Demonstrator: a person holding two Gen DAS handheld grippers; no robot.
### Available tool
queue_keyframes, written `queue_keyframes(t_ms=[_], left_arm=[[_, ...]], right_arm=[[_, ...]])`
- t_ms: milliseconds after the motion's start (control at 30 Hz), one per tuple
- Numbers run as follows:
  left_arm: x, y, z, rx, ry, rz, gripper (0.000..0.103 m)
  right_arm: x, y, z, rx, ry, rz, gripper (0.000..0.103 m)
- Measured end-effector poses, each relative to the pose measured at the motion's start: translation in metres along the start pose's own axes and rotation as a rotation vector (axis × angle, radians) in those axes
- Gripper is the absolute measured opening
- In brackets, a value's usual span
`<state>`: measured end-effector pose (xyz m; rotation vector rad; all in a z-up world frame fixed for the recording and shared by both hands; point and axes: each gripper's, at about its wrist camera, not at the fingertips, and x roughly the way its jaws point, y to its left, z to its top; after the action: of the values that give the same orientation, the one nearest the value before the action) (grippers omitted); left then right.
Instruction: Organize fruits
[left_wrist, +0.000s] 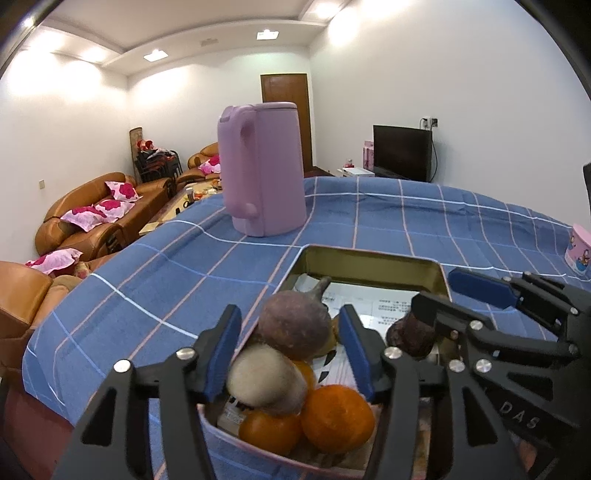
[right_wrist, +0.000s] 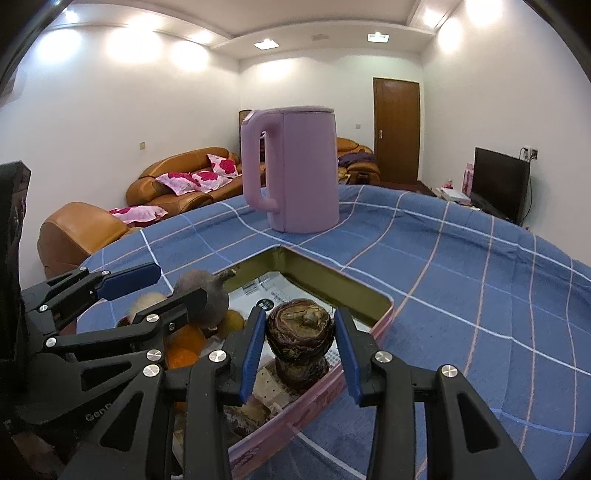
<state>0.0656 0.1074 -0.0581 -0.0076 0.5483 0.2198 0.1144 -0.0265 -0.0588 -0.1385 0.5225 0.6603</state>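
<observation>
A rectangular tin tray (left_wrist: 373, 258) (right_wrist: 369, 291) lies on the blue checked tablecloth. In it lie a purple round root with a stem (left_wrist: 295, 325) (right_wrist: 207, 291), a pale fuzzy fruit (left_wrist: 262, 376) and oranges (left_wrist: 336, 417). My left gripper (left_wrist: 291, 354) is open, its fingers either side of the purple root and pale fruit. A dark brown ringed taro (right_wrist: 299, 332) (left_wrist: 410, 332) stands in the tray's right part. My right gripper (right_wrist: 301, 350) is open with its blue pads close on both sides of it; touch is unclear.
A pink kettle (left_wrist: 262, 173) (right_wrist: 295, 170) stands on the table beyond the tray. A pink printed cup (left_wrist: 580, 251) sits at the right table edge. Brown sofas lie beyond the left edge, a TV far right.
</observation>
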Motion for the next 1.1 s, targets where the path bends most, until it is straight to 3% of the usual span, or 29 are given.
queue_keyframes(t_ms=[100,200,333,467,1100], left_arm=[[-0.003,0.008,-0.001,-0.027,-0.010,-0.001,0.074],[-0.007,0.011,-0.001,-0.035,-0.022,-0.007,0.078],[-0.015,0.012,-0.002,-0.041,-0.042,-0.009,0.082],[-0.021,0.013,-0.001,-0.045,-0.061,0.002,0.094],[-0.043,0.000,0.004,-0.022,-0.105,-0.003,0.095]], right_arm=[[-0.004,-0.003,-0.001,0.013,-0.007,0.003,0.056],[-0.008,-0.006,-0.001,0.028,-0.021,0.006,0.064],[-0.018,-0.003,-0.001,0.020,-0.047,-0.011,0.065],[-0.030,-0.006,-0.001,0.040,-0.077,-0.035,0.067],[-0.079,-0.013,-0.004,0.072,-0.170,-0.110,0.069]])
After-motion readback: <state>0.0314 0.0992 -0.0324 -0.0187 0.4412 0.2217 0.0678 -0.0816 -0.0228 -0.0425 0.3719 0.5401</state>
